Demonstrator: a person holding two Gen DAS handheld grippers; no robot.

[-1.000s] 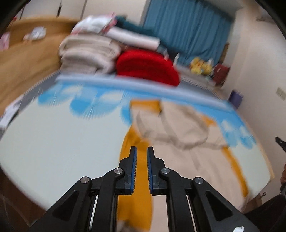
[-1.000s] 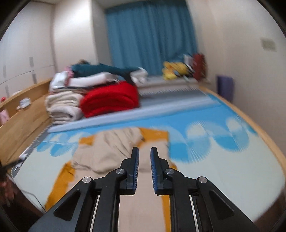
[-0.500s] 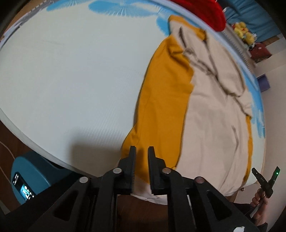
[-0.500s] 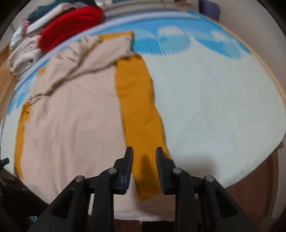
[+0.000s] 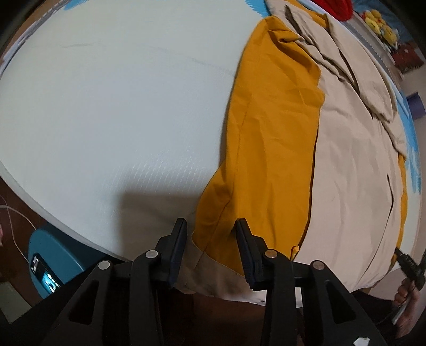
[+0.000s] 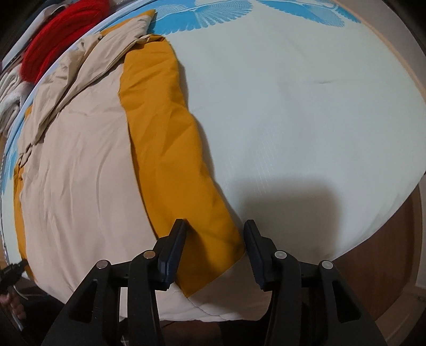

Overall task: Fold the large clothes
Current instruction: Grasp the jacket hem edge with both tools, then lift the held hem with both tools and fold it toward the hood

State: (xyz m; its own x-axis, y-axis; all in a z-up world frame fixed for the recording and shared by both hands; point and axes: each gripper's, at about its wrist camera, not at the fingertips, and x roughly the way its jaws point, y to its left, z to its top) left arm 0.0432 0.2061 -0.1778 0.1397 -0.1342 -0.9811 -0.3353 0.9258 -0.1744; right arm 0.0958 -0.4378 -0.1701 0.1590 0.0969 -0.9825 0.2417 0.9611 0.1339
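Beige and mustard-yellow fabric garment [image 5: 346,149] spread flat at near edge of pale blue-patterned mattress [image 5: 119,101], left gripper [image 5: 211,241] and right gripper [image 6: 215,241] both spread wider than half a second ago, straddling mustard hem corners, contact unclear, teal box-like device [image 5: 50,266] in left view only, red folded blanket [image 6: 56,34] clearer in right view.

Below the near edge of the bed [image 5: 111,138], the garment's [image 5: 354,170] beige hem drops out of sight behind the left gripper [image 5: 211,248] in the left wrist view and behind the right gripper [image 6: 214,248] in the right wrist view. Beyond the garment's collar, the red blanket [image 6: 56,45] is cut by the frame's top edge in both views. A yellow heap [image 5: 379,22] past it is too small to identify. Left of the bed edge, the teal device's [image 5: 57,262] screen is unreadable, its lower part hidden.
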